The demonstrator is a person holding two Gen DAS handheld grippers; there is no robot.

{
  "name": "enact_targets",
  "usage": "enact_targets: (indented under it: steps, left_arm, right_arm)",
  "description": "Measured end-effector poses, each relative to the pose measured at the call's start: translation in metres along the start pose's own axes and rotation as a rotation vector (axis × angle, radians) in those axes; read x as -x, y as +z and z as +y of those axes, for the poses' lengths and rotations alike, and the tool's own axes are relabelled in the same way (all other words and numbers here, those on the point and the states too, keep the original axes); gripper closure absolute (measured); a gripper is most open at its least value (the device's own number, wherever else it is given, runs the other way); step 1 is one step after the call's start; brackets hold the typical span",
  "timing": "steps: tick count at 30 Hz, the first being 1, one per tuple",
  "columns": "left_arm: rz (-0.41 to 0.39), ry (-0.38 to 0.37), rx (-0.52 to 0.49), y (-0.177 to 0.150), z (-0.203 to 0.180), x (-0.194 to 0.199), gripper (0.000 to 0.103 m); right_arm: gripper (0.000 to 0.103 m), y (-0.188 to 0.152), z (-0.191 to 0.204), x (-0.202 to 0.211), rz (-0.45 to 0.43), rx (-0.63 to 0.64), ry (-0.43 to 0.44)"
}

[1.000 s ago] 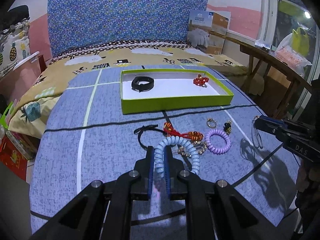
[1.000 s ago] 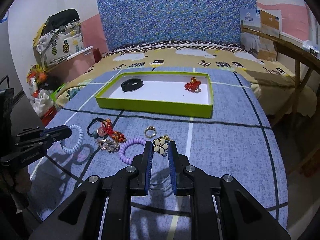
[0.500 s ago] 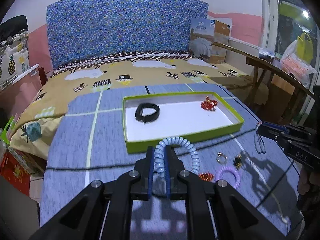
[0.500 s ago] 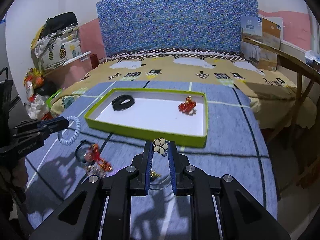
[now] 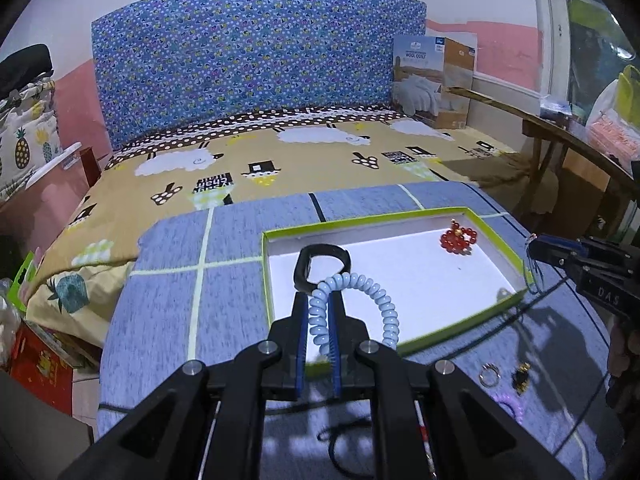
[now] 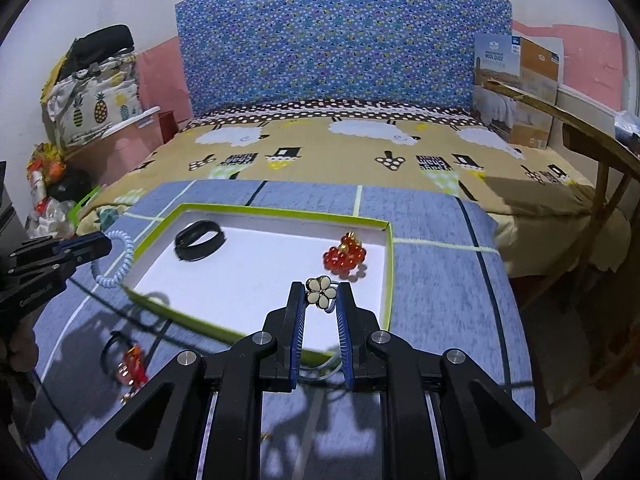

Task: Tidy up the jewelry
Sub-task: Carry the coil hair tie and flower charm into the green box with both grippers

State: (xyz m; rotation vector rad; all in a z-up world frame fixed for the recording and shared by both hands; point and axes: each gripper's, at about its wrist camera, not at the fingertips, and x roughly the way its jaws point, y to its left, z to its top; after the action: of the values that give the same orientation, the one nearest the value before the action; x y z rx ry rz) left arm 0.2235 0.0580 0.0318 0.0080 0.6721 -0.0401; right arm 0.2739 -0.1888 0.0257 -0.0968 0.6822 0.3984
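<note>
1. Both grippers have travelled from the loose jewelry up to the green tray (image 5: 460,334).
2. I see my left gripper (image 5: 319,320) clamped on the blue coil bracelet (image 5: 372,292), over the tray's near-left corner.
3. My right gripper (image 6: 321,300) pinches a flower hoop (image 6: 319,291) above the tray's near-right edge, beside the red beads (image 6: 345,258).

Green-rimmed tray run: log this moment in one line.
left claw: shut on pale-blue spiral band | right claw: shut on cream flower charm | both over green-rimmed tray
</note>
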Motion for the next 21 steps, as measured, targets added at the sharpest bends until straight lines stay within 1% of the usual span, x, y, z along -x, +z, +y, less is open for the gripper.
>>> enact_targets:
  steps: [7,15,21]
  left_arm:
    - [0.032,0.008,0.019,0.006,0.009,-0.027,0.093]
    - [0.108,0.004,0.024,-0.006,0.01,-0.053,0.093]
    - [0.144,-0.011,0.017,-0.012,0.008,-0.062,0.093]
  right_arm:
    - [0.087,0.008,-0.012,-0.026,0.03,-0.02,-0.015]
    - [0.087,-0.003,-0.017,-0.054,0.109,-0.035,-0.009]
    - [0.087,-0.009,-0.015,-0.065,0.156,-0.023,-0.006]
